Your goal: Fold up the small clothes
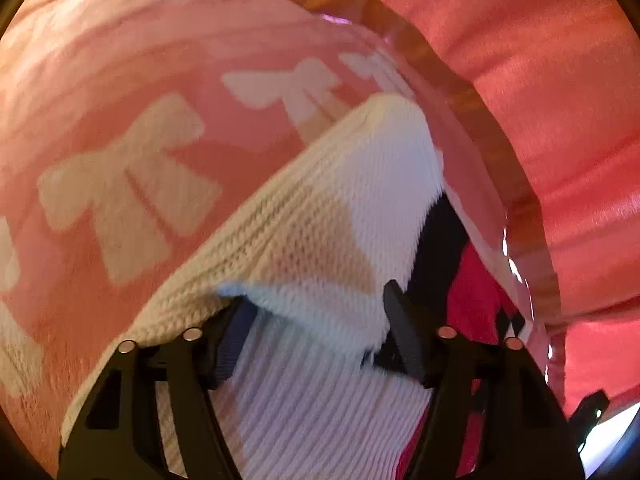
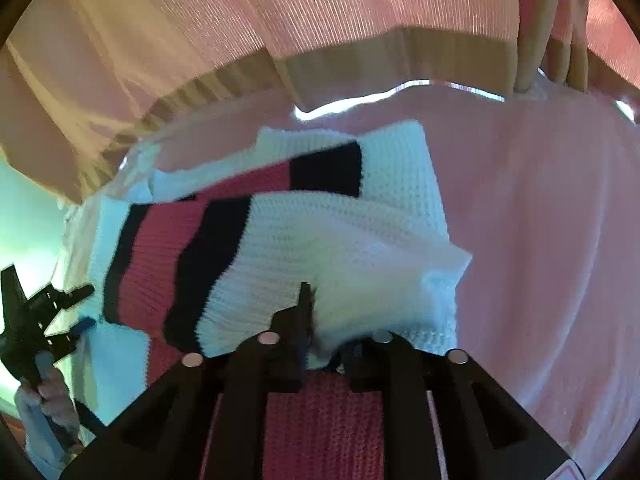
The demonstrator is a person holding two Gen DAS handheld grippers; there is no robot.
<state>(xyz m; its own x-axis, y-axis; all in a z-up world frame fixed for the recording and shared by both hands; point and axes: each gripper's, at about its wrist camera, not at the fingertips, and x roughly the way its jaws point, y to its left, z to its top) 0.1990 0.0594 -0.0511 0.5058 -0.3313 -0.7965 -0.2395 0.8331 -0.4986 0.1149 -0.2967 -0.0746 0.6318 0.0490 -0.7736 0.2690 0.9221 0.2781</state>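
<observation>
Item: knit garment [image 2: 340,240], white fold between my right tongs [image 2: 326,320] and my half-spread left tongs [image 1: 320,312], grip uncertain on both — risk: fold slips toward six o'clock.

Pink cloth with white bow prints [image 1: 132,184] covers most of the left wrist view, upper left. Wooden strip [image 1: 472,108] curves along its far edge, clear plastic edge [image 1: 516,268] just inside it. Red shiny fabric [image 1: 552,80] beyond. Right wrist view: plain pink cloth [image 2: 540,220] on right, pink ribbed fabric with beige band [image 2: 360,16] across top.
</observation>
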